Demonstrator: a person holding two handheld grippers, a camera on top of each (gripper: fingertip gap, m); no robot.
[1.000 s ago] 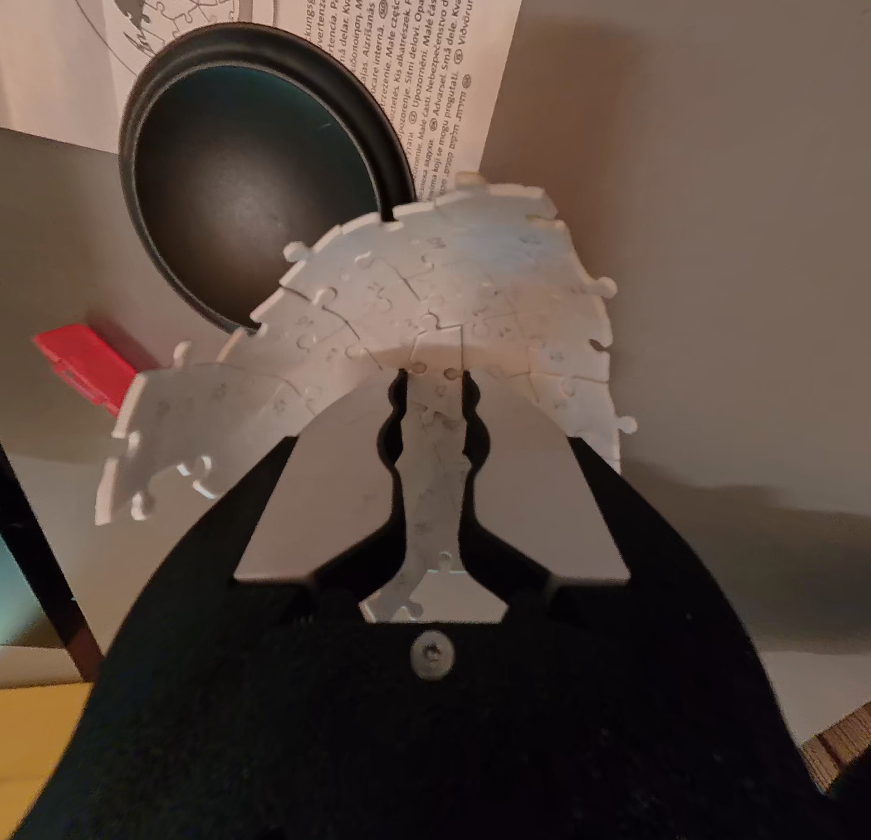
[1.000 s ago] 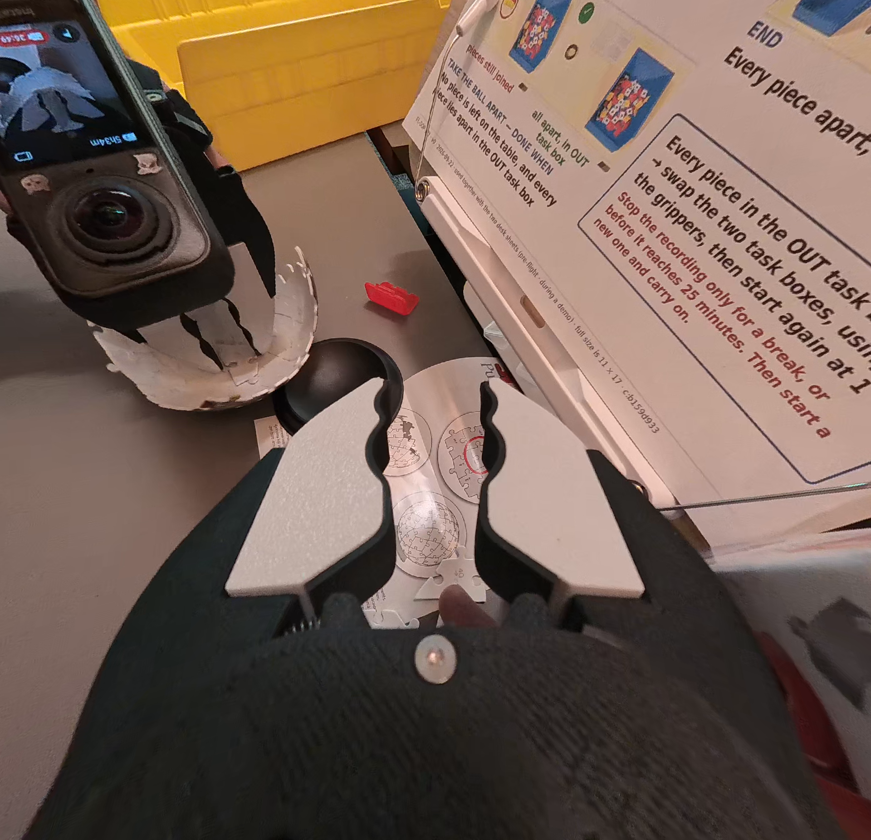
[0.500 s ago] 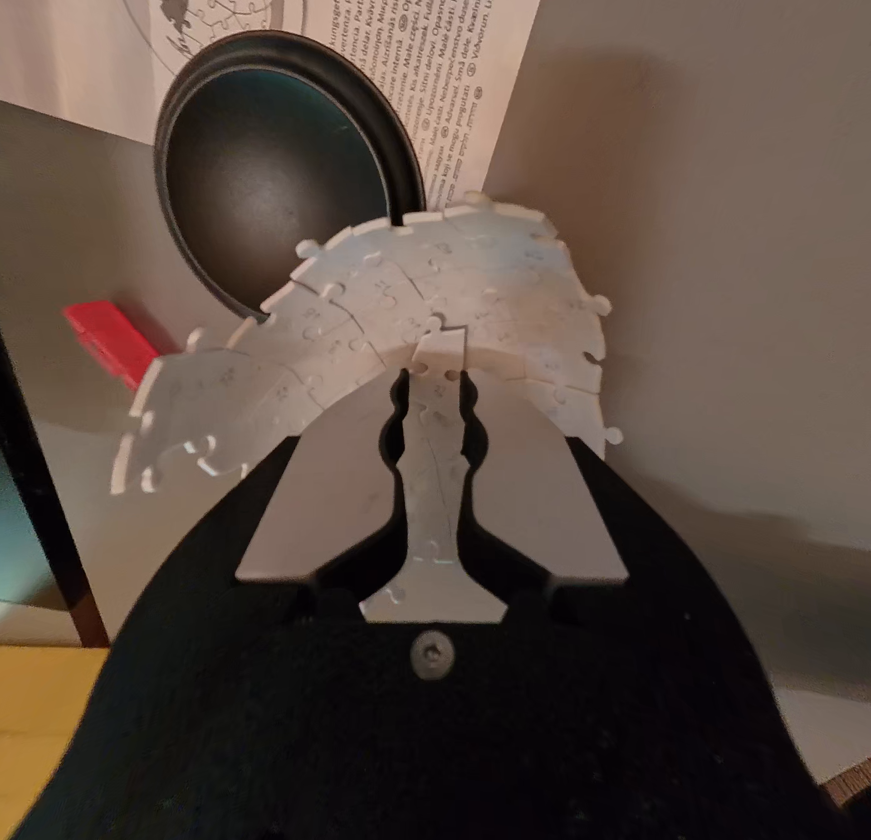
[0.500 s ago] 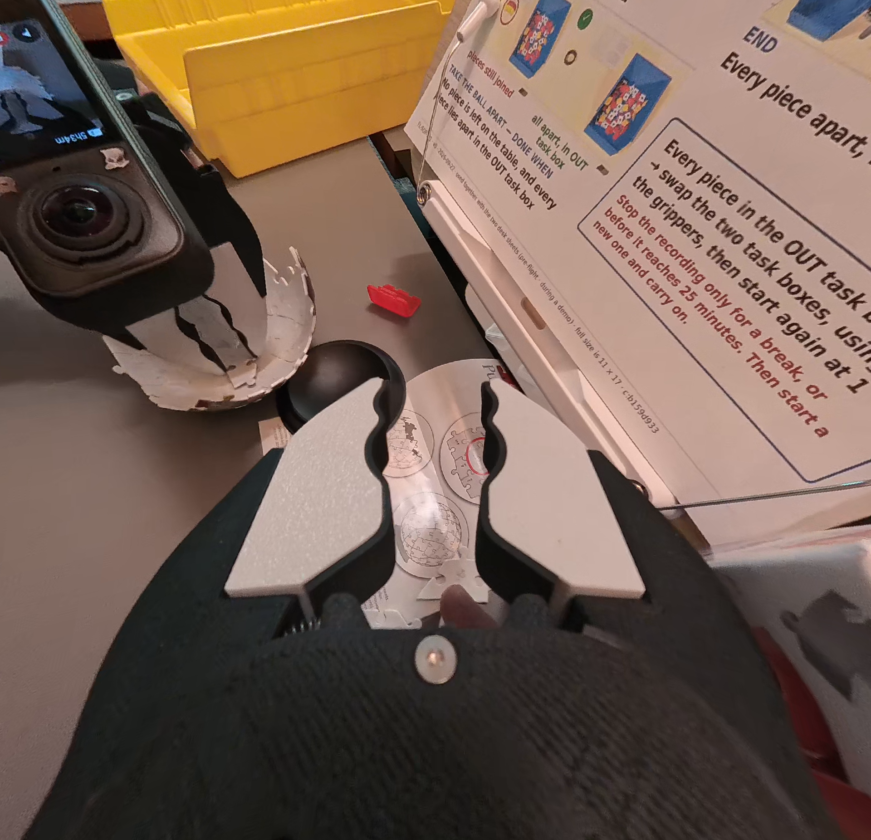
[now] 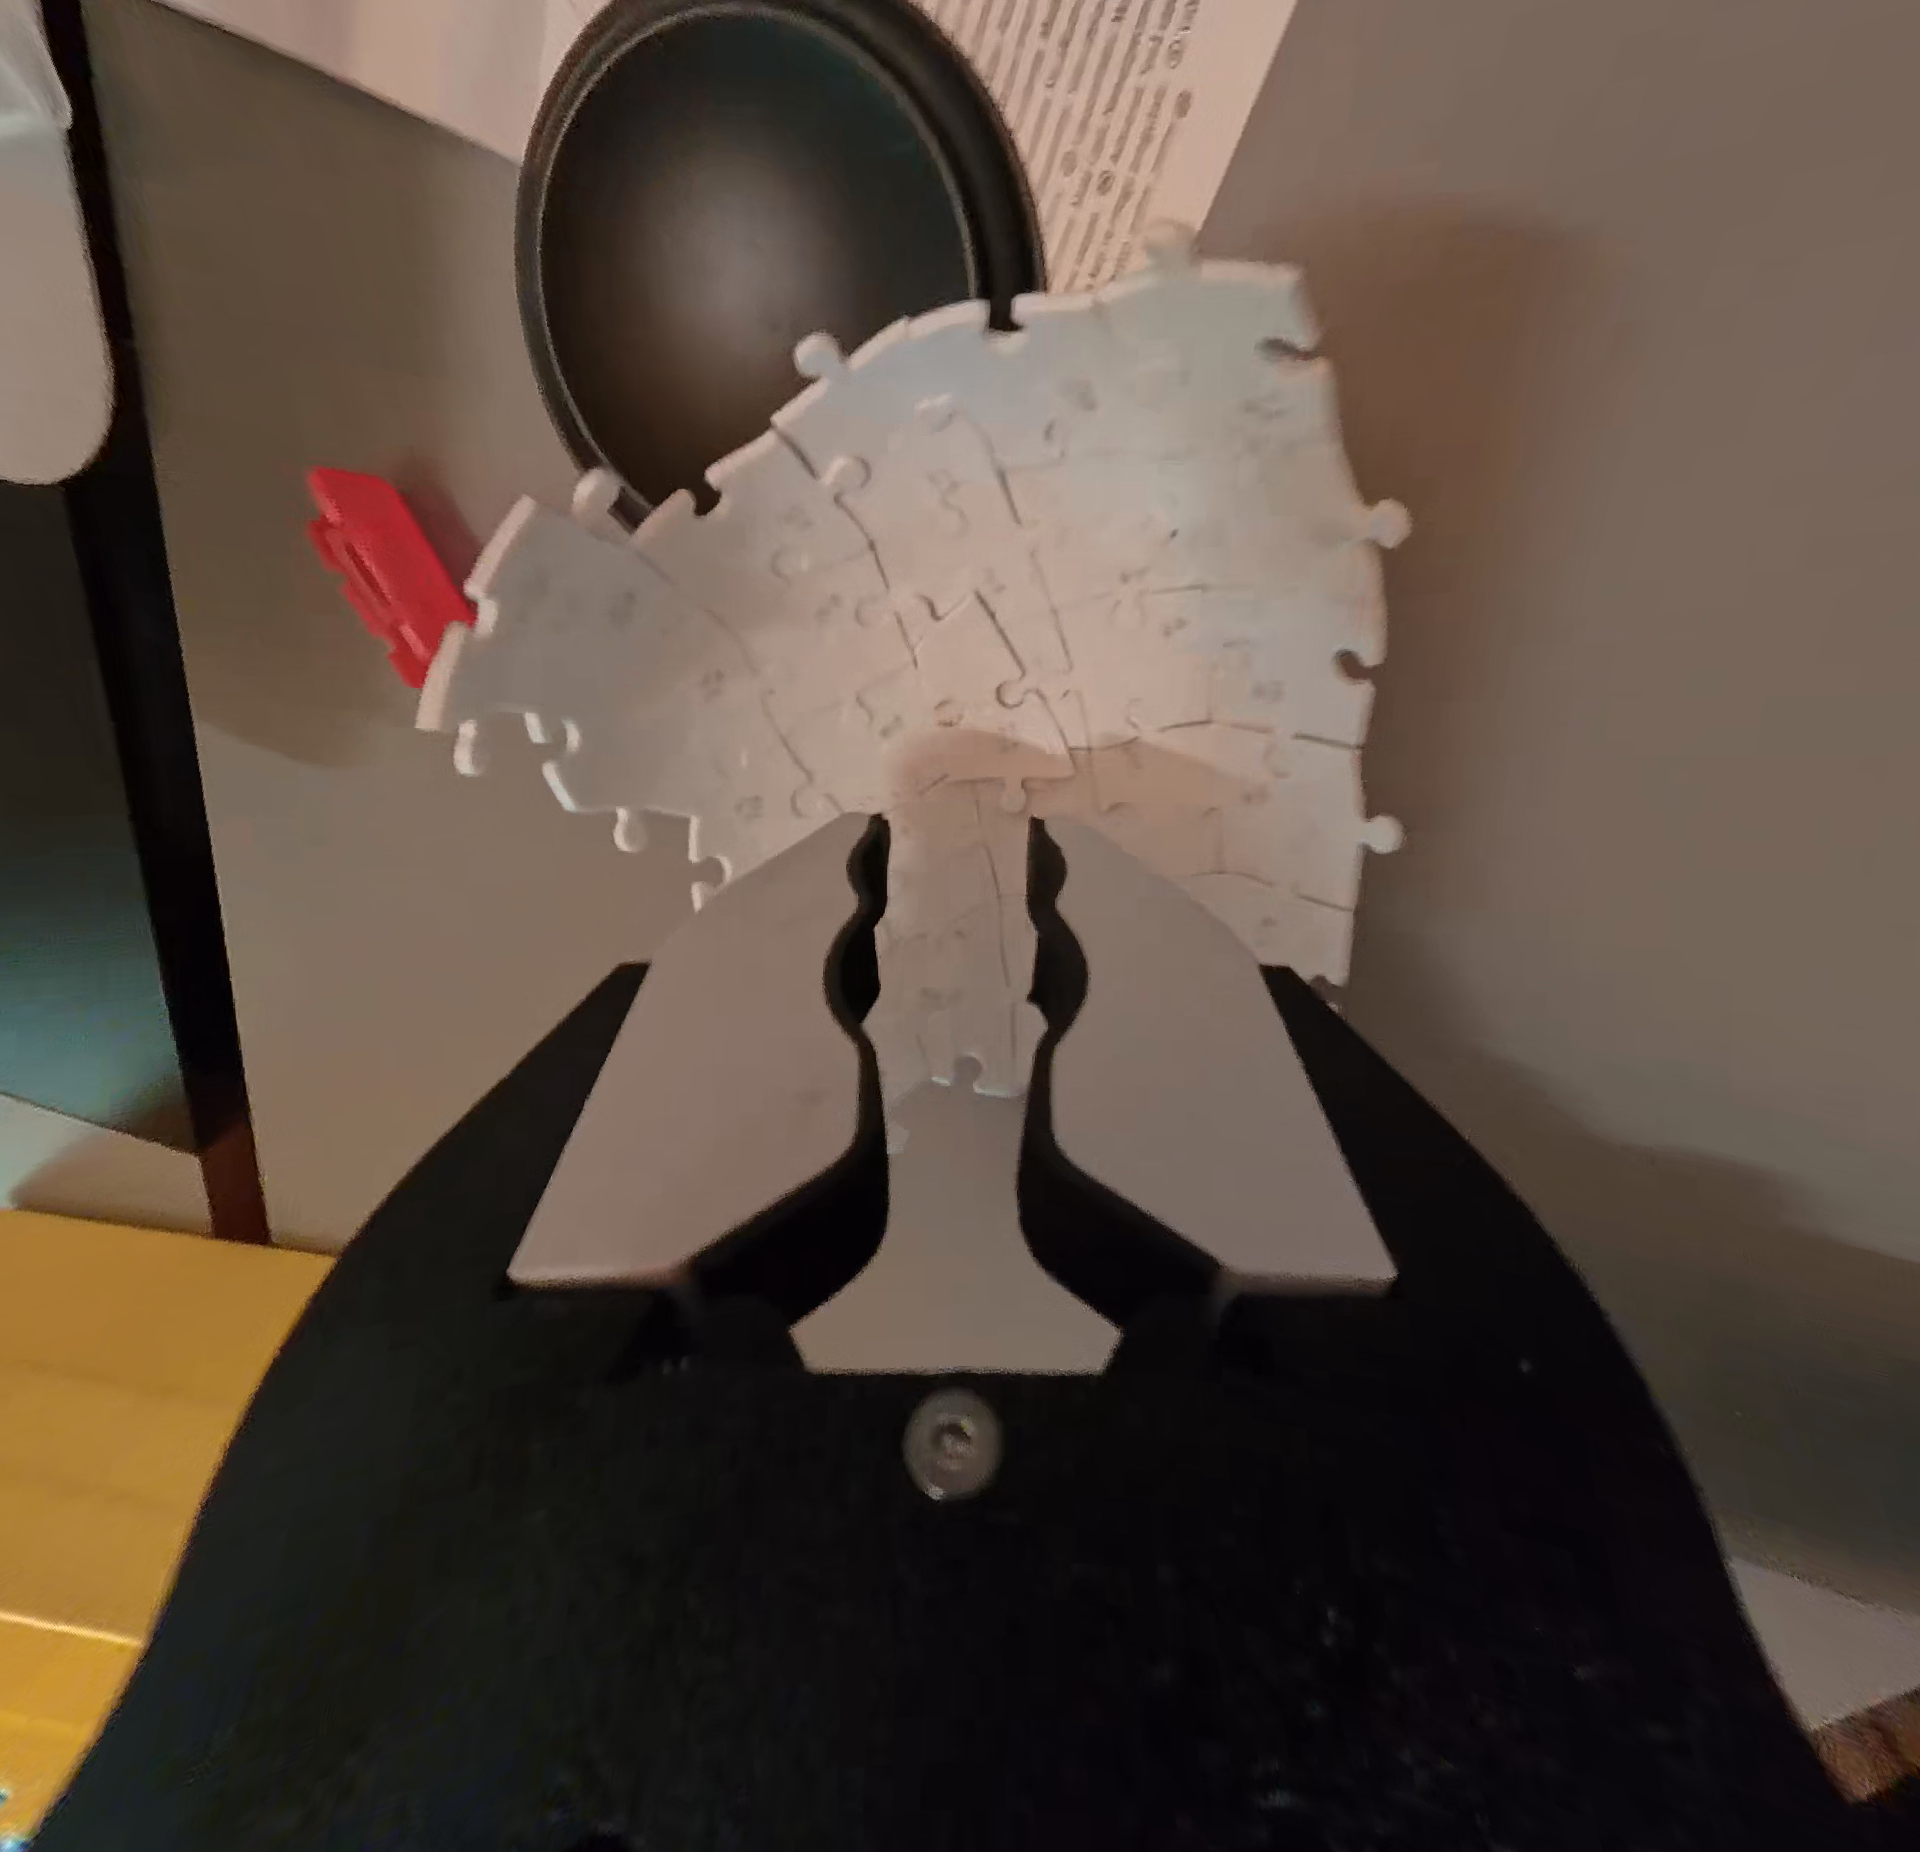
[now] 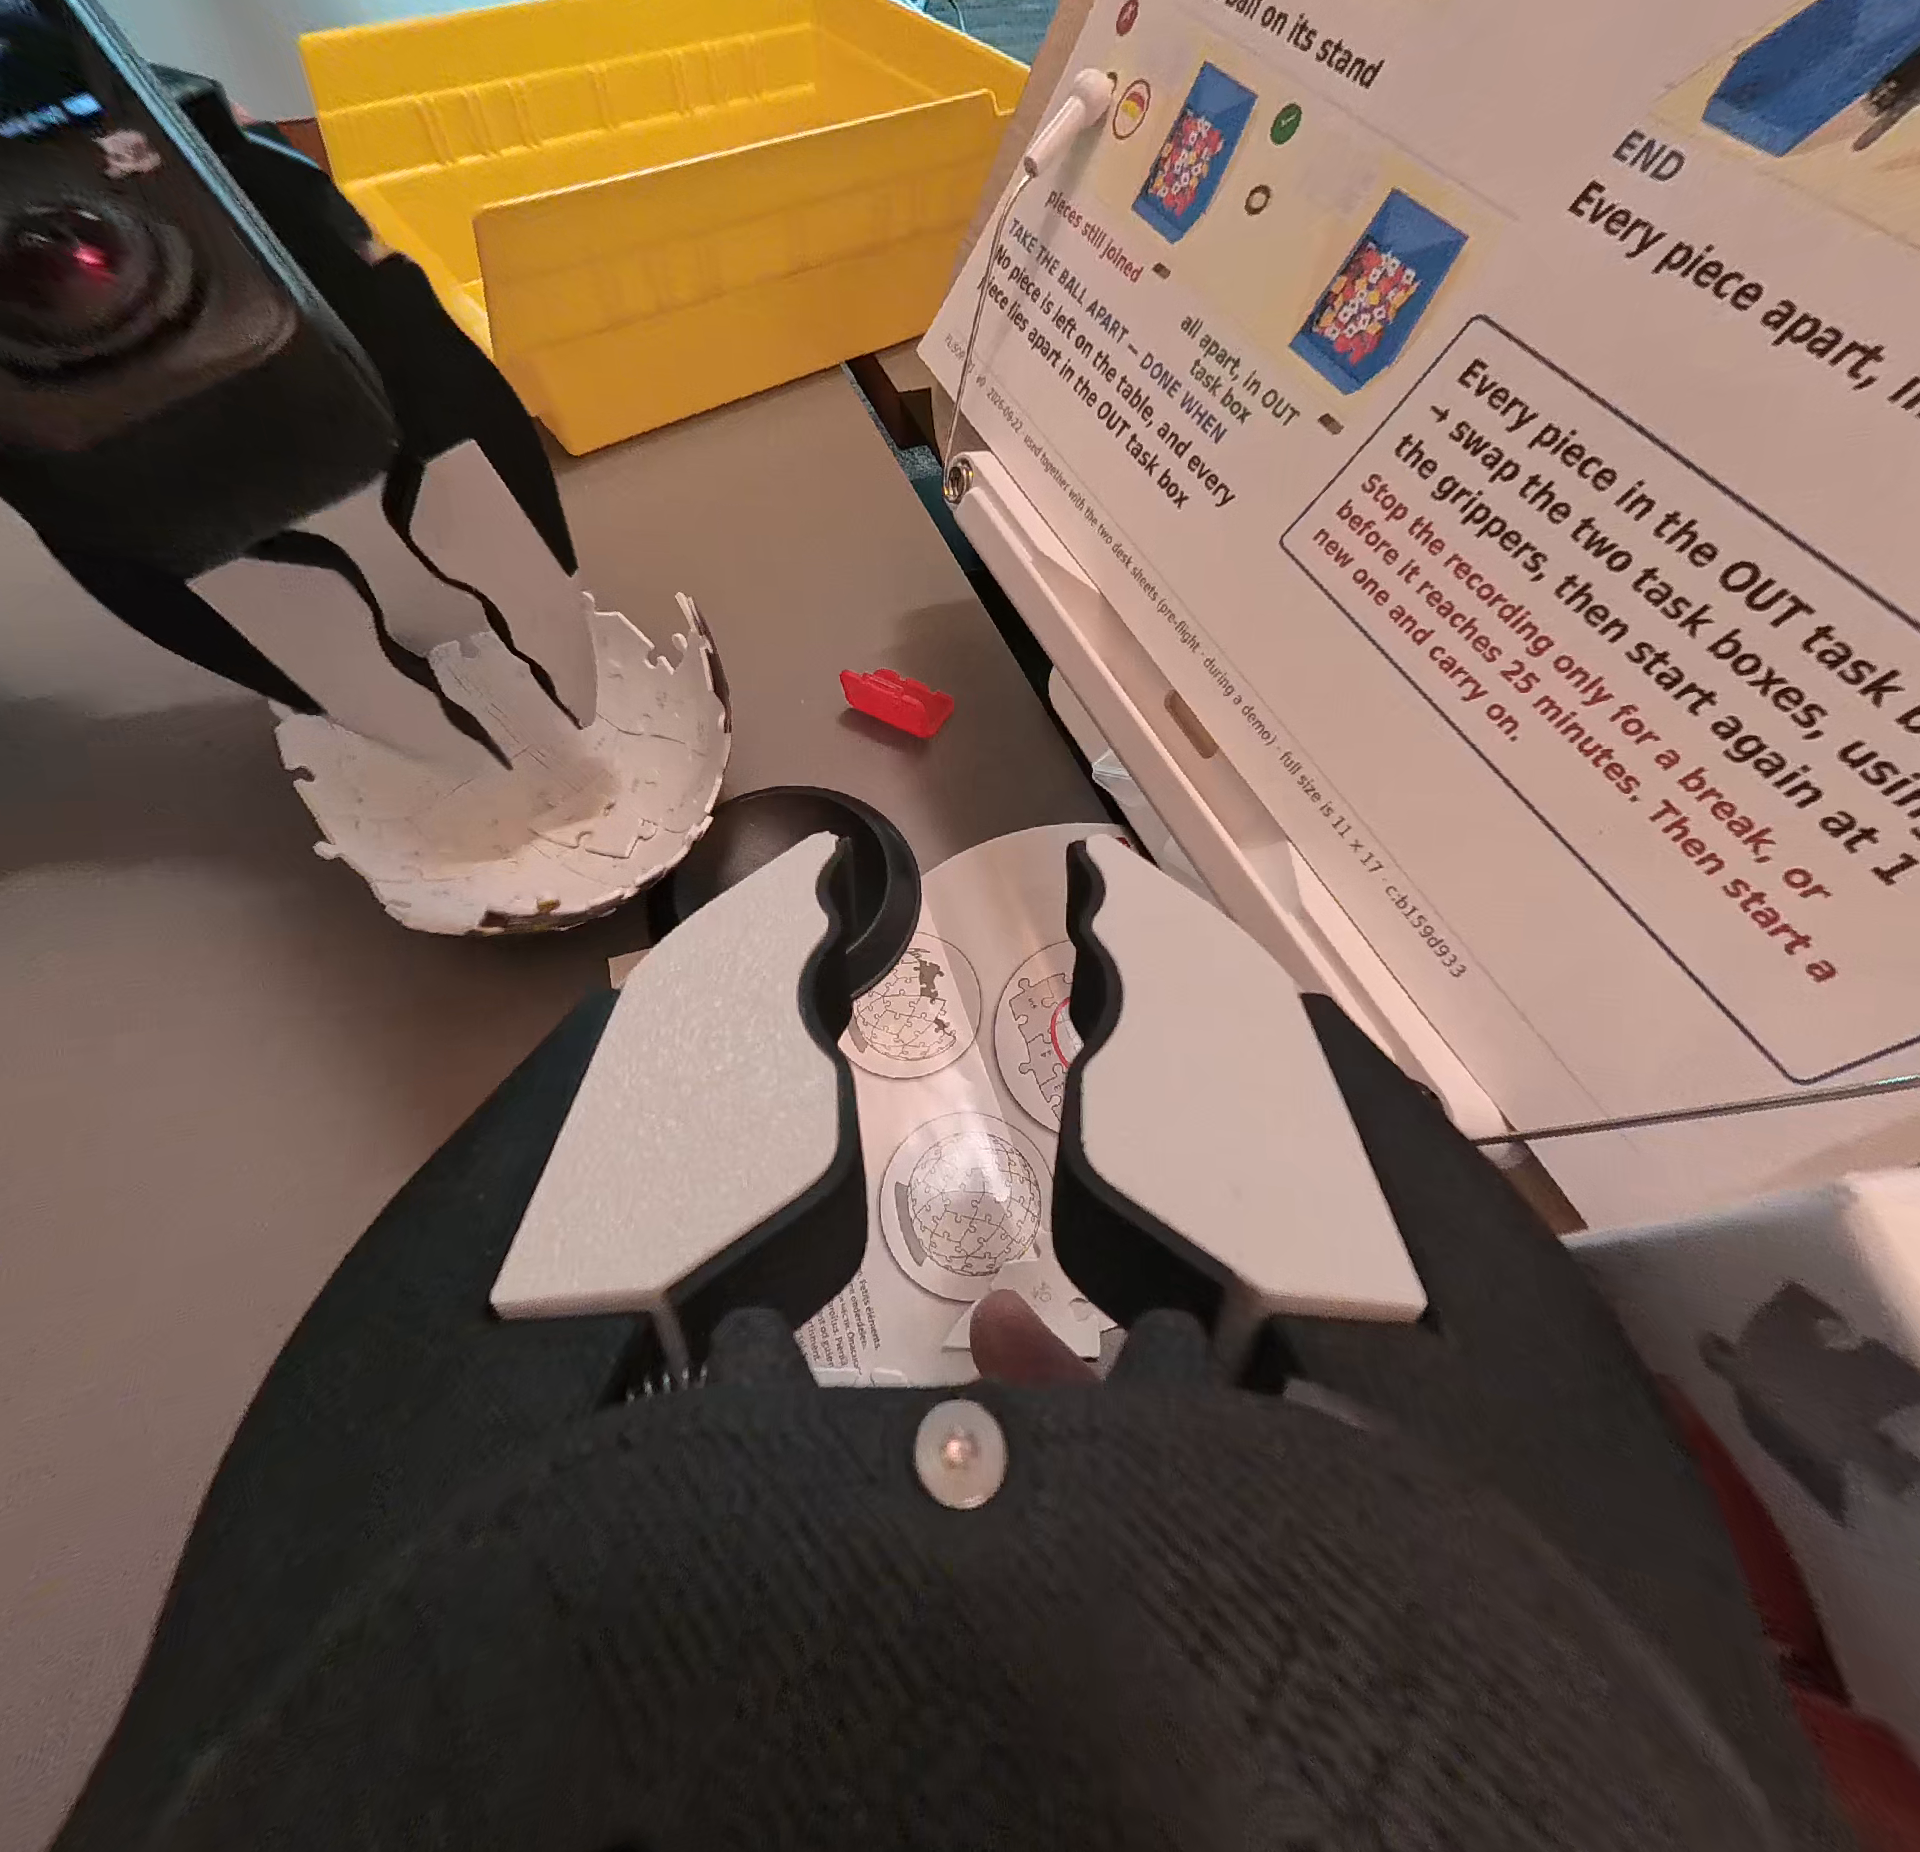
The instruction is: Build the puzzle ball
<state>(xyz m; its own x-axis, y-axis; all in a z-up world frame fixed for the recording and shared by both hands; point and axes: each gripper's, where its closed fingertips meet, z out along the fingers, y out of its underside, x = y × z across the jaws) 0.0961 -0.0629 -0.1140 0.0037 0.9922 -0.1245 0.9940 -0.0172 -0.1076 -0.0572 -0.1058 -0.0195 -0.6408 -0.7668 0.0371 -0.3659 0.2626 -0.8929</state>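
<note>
The partly built puzzle ball (image 5: 1039, 576) is a white bowl-shaped shell of joined pieces with jagged edges. My left gripper (image 5: 956, 836) is shut on its wall, which shows between the fingers. In the right wrist view the shell (image 6: 499, 826) sits low over the grey table with its opening up, and the left gripper (image 6: 540, 742) reaches into it from above left. The black round stand (image 5: 769, 244) lies just behind the shell; it also shows in the right wrist view (image 6: 883, 867). My right gripper (image 6: 956, 852) is open and empty above the instruction sheet (image 6: 956, 1179).
A small red plastic part (image 6: 896, 703) lies on the table beyond the stand. A yellow bin (image 6: 675, 223) stands at the back. A tilted white instruction board (image 6: 1455, 452) closes off the right side. A loose white piece (image 6: 1023, 1288) lies on the sheet under my right gripper.
My left gripper has moved with the shell, bringing it lower and closer to the stand, with its opening turned more upward. My right gripper has hardly moved.
</note>
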